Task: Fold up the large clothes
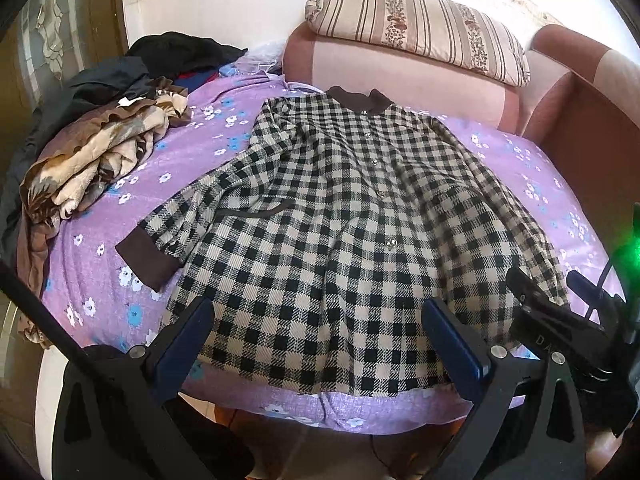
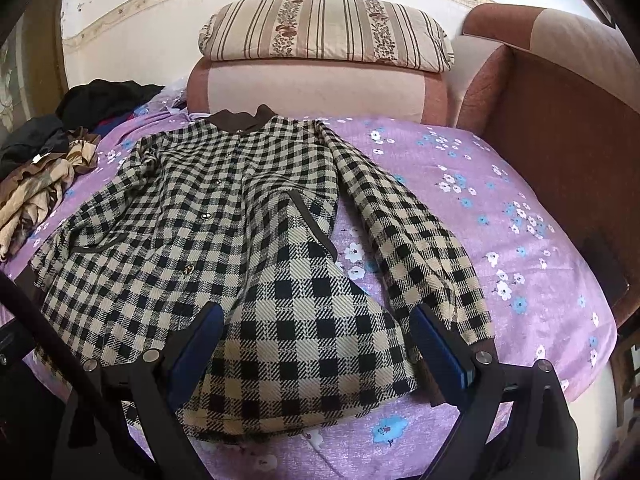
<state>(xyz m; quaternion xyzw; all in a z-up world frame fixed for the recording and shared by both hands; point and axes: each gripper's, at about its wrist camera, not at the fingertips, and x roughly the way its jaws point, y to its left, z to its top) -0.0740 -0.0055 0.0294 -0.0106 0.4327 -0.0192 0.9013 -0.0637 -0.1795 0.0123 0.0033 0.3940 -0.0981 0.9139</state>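
Note:
A black-and-cream checked coat with a brown collar and brown cuffs lies spread flat, front up, on the purple flowered sheet. It also shows in the right wrist view, its right sleeve lying straight beside the body. My left gripper is open above the coat's hem, holding nothing. My right gripper is open above the hem's right corner, holding nothing. The right gripper's body shows at the right edge of the left wrist view.
A pile of brown, black and patterned clothes lies at the sheet's left side. A striped pillow rests on the pink sofa back. A brown armrest borders the right. The sheet's front edge drops off below the hem.

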